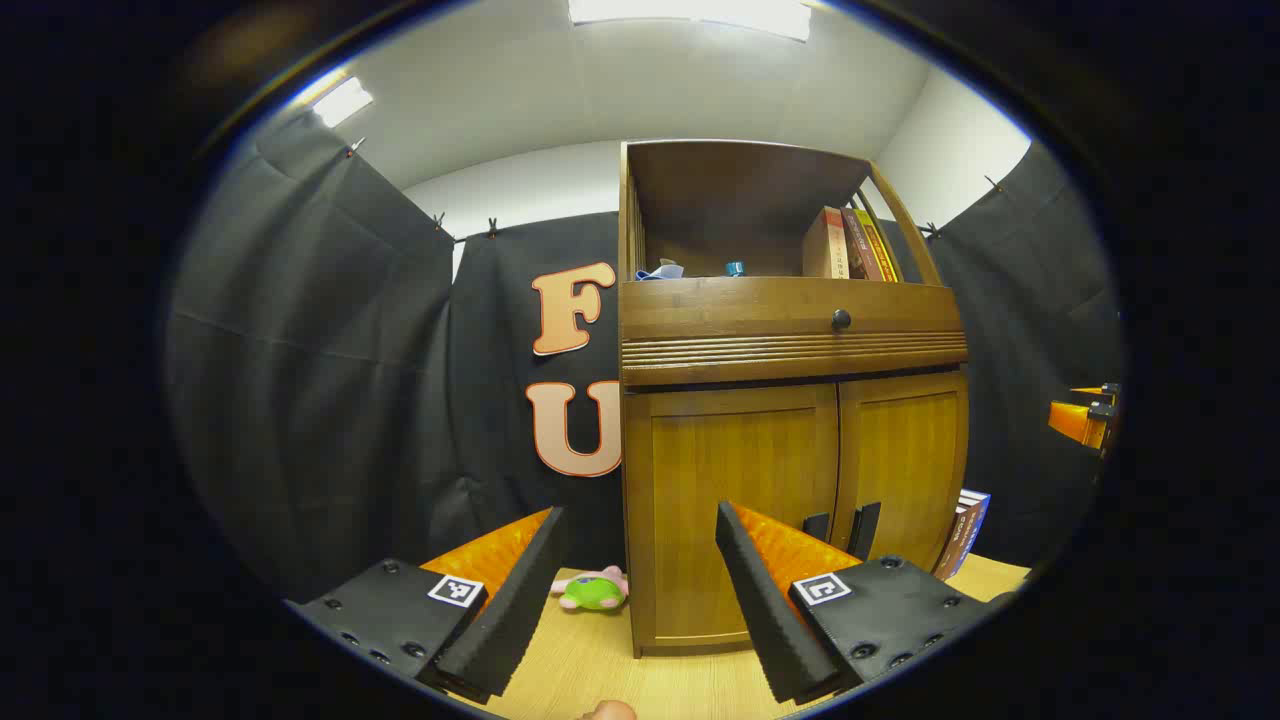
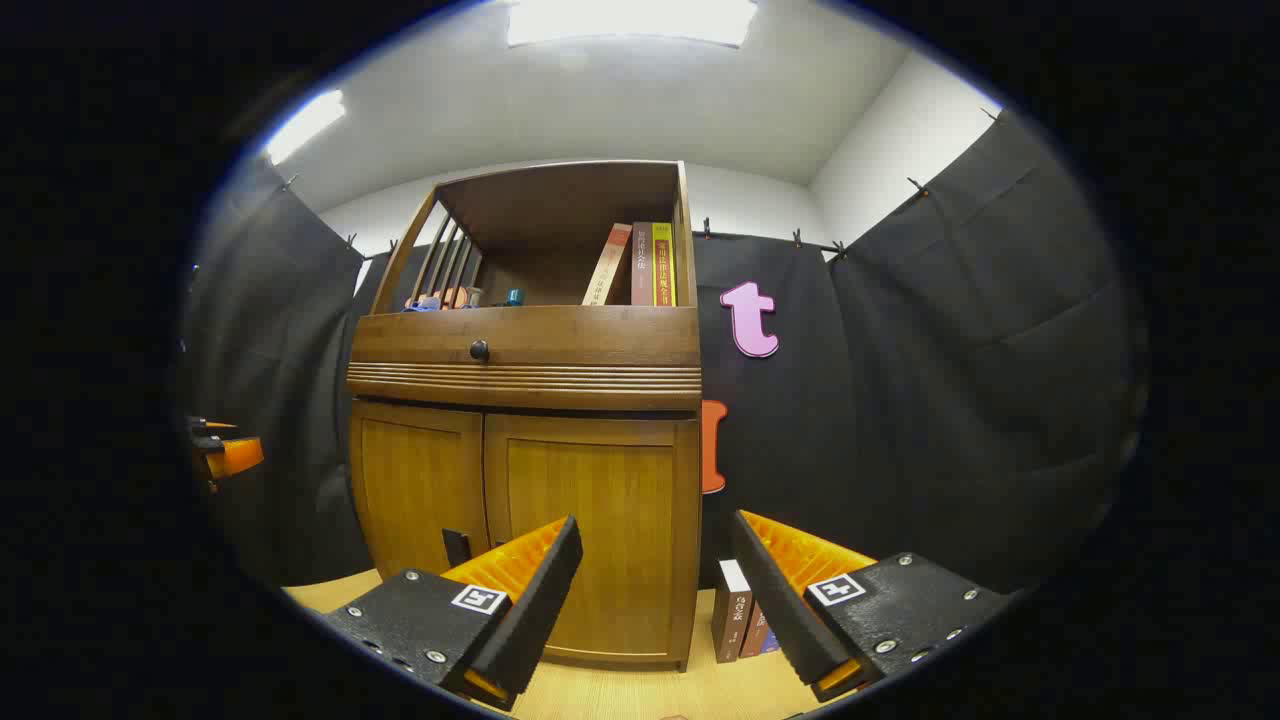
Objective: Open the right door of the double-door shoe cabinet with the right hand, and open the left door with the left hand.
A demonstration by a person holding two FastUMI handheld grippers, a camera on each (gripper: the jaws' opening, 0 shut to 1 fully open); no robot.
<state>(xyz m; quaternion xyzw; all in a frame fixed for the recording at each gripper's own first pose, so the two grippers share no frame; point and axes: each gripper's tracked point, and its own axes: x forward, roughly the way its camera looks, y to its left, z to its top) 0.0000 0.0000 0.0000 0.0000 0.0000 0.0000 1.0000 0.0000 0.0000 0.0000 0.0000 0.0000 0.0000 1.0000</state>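
Note:
The wooden shoe cabinet point(image 1: 790, 340) stands on a light wooden surface with both lower doors closed. In the left gripper view the left door point(image 1: 735, 480) and right door point(image 1: 905, 460) meet at two dark handles point(image 1: 862, 528) low down. My left gripper point(image 1: 640, 512) is open and empty, short of the left door's lower corner. In the right gripper view the right door point(image 2: 590, 500) is straight ahead and one dark handle point(image 2: 456, 545) shows beside my left finger. My right gripper point(image 2: 656, 522) is open and empty, near the cabinet's right edge and apart from it.
A drawer front with a dark knob point(image 1: 841, 319) sits above the doors, and books point(image 2: 640, 265) stand on the open shelf. A green plush toy point(image 1: 592, 590) lies left of the cabinet. Books point(image 2: 740, 620) lean against its right side. The other gripper's orange part point(image 1: 1085, 420) shows far right.

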